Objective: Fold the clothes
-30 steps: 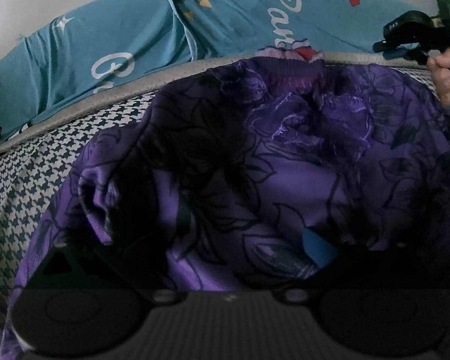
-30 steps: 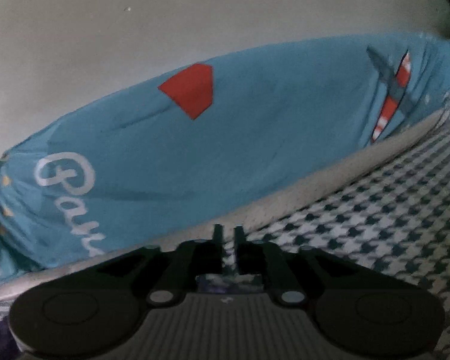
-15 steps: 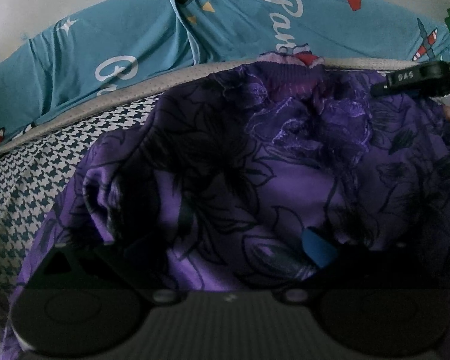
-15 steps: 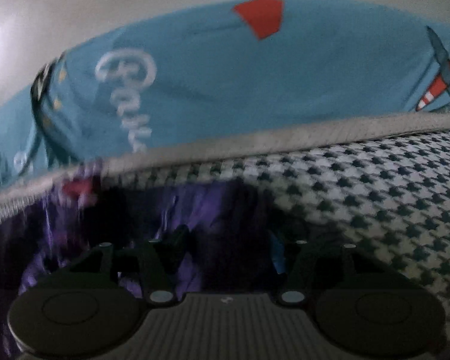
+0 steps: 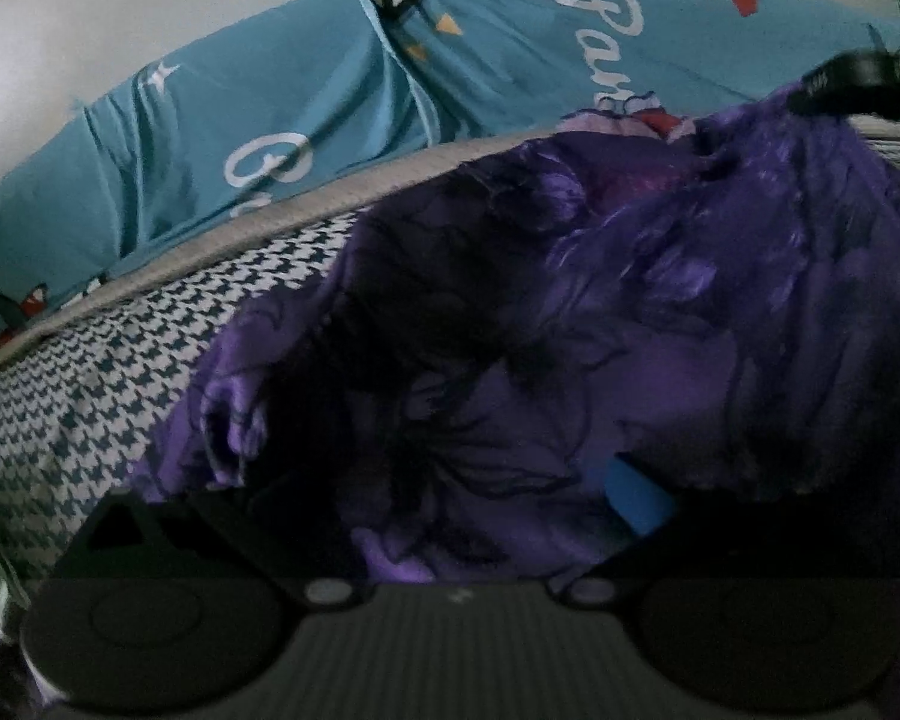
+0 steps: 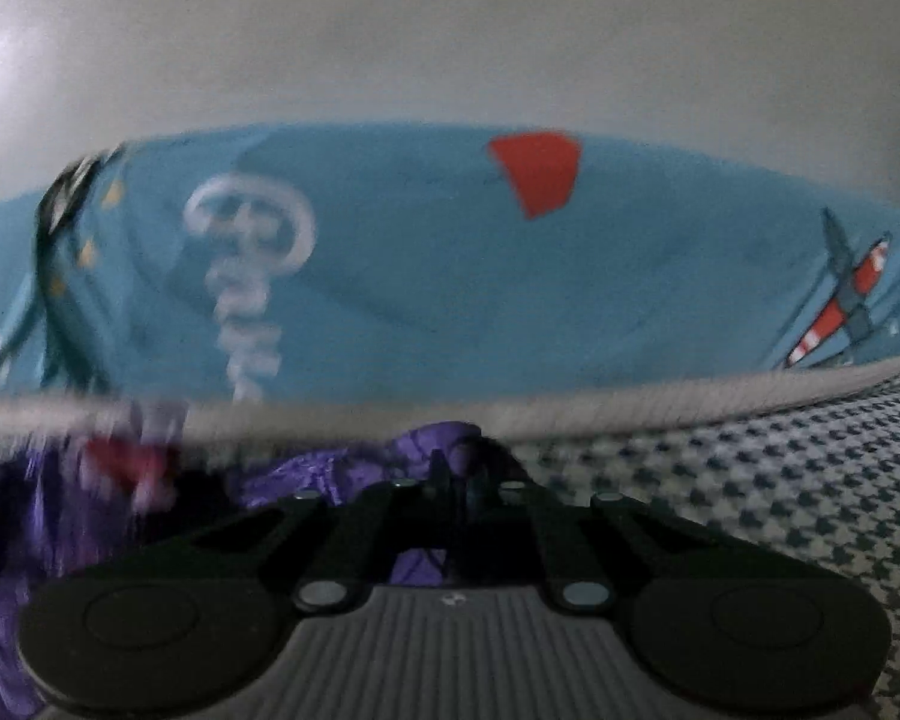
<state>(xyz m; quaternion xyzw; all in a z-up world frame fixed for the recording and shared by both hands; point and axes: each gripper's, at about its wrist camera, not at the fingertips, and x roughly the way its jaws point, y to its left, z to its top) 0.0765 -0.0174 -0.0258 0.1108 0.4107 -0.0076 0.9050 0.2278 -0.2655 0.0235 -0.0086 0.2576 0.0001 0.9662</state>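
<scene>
The purple garment (image 5: 600, 312) is spread over the houndstooth bed cover (image 5: 78, 396). Its far edge is pinched between the clenched fingers of the right gripper (image 6: 450, 474), while the near part is bunched between the parted, loosely set fingers of the left gripper (image 5: 450, 516).

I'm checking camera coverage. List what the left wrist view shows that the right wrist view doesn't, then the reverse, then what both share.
Left wrist only: the purple garment spread in loose folds, cloth lying between the left tongs, a blue pad, and the right tongs seen from outside at the right edge.

Right wrist only: the right tongs shut on a pinch of purple cloth, and a red-and-white plane print.

Both: the teal pillows, the houndstooth bed cover with its grey edging, and the pale wall.
</scene>
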